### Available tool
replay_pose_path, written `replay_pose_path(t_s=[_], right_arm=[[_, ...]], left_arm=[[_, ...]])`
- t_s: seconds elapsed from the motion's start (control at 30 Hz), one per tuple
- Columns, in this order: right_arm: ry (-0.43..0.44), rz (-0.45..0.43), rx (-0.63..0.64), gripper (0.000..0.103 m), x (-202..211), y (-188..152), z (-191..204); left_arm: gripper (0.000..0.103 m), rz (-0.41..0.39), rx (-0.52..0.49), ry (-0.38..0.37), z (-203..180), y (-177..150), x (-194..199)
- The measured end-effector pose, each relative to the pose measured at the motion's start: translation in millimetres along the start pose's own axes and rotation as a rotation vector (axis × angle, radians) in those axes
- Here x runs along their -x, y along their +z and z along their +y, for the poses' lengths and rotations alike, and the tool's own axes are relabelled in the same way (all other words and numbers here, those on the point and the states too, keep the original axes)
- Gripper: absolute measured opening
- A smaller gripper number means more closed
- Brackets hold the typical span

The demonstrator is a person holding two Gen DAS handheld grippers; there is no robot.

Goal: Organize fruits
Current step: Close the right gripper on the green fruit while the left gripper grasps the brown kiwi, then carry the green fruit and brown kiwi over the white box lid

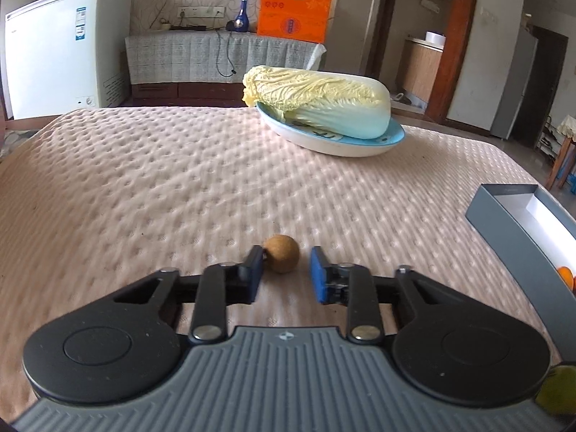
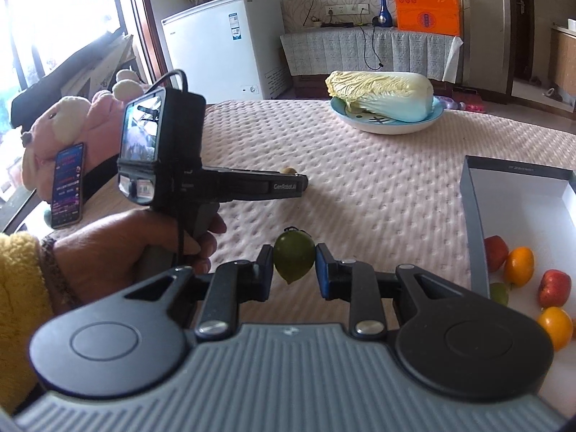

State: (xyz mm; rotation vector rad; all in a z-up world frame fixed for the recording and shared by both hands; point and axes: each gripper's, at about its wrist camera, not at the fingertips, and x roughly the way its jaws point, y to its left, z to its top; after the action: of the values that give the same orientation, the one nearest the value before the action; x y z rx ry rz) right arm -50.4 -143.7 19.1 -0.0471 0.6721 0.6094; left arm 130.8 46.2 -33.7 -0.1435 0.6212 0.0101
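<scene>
The left tongs (image 1: 286, 266) are down low over the pink dimpled mattress (image 1: 144, 187), near its front edge. A small round brown fruit (image 1: 282, 257), possibly a kiwi, sits on the cover right at their tips. The jaws stand narrow, only a little wider than the fruit. It lies off-centre between them, touching the left pad (image 1: 256, 273), with a clear strip of cover showing before the right pad (image 1: 318, 280). To my eye nothing is clamped yet. The fruit is round, so it has no long axis to line up with. What matters is that it sits at the far end of the pads, not deep between them. I'd judge the tongs need to go a touch further forward and across before a squeeze would hold it and not flick it away.

The right tongs (image 2: 294, 268) are closed on a green fruit (image 2: 293, 259). It is held off the cover, stem up and pointed end down, so its long axis runs upright between the pads.

The grey box (image 2: 475, 223) with the white inside stands at the right edge of the mattress. It already has red apples (image 2: 554, 288), oranges (image 2: 518, 265) and another green fruit in it. It is to the right of both tongs, and the right hand is much nearer to it. The left hand (image 2: 151, 252) would have to carry the brown fruit across.

A napa cabbage (image 1: 324, 104) lies on a blue plate (image 1: 342, 145) toward the far edge, well apart from all this.
</scene>
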Motion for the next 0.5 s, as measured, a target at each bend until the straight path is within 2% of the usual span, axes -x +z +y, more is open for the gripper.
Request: replay_pose_path(t_s=[0.1,0.23,0.5], right_arm=[[-0.003,-0.006,0.001,0.028,6,-1,-2],[-0.01,-0.022,-0.008,0.028,15,-1,-8],[-0.027,-0.053,-0.04,0.028,29,-1,-22]], left_arm=[[0.025,-0.002,0.018,0.01,-1,2,2],[0.025,-0.019,-0.005,0.02,-11,3,13],[0.025,-0.031,-0.01,0.032,-35,-4,52]])
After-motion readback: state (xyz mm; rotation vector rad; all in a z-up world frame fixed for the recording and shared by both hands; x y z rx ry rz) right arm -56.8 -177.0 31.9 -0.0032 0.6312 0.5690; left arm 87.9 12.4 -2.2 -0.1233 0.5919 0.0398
